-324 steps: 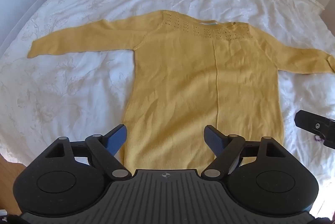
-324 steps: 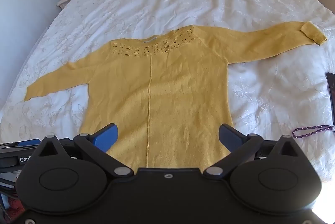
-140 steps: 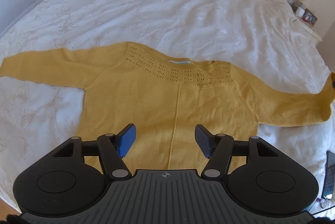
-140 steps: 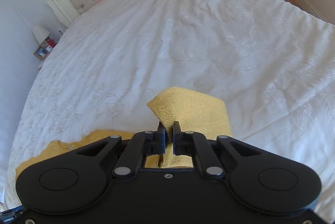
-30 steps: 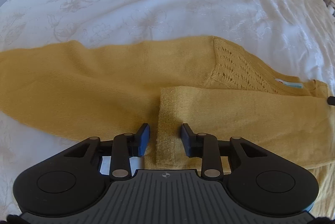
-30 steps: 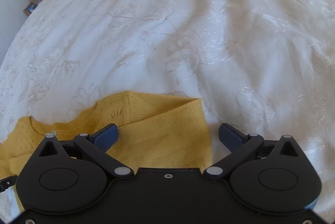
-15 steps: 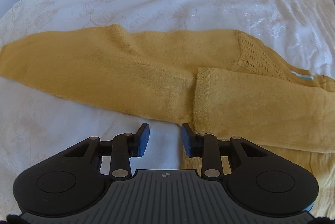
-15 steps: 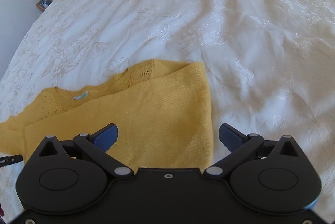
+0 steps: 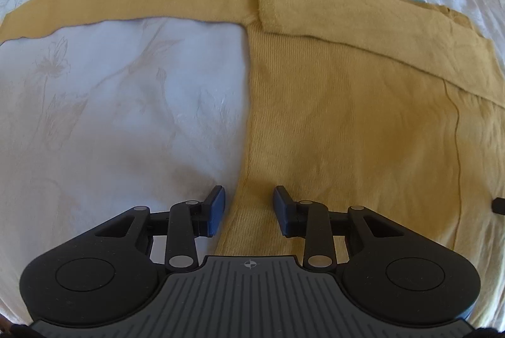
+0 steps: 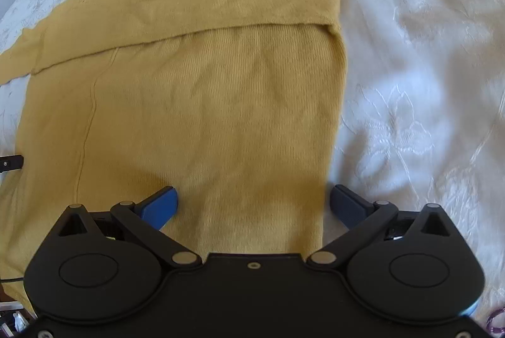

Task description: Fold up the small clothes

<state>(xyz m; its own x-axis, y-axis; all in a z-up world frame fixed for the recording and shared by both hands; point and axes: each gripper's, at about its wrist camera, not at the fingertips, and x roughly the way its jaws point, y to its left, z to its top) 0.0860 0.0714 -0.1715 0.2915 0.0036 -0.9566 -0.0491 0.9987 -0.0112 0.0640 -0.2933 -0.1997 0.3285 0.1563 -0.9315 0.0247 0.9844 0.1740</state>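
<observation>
My left tool and right tool both gape, empty, over the sweater; soft, limp knit, so I'd pinch its side edge.

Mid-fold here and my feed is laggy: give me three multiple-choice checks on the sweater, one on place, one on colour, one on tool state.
1. Where does the right sleeve lie?
A. Folded across the sweater's chest
B. Stretched out over the bedspread
C. Hanging off the bed

2. What colour is the sweater?
A. Navy
B. Mustard yellow
C. White

3. How is the left tool?
A. Shut on the hem
B. Shut on a sleeve
C. Open, straddling the sweater's side edge

Key:
1 A, its cuff ends on the body near the left shoulder.
2 B, yellow knit on the white bedspread.
3 C, a clear gap shows between its blue fingers, with nothing gripped; the right tool is open too.
</observation>
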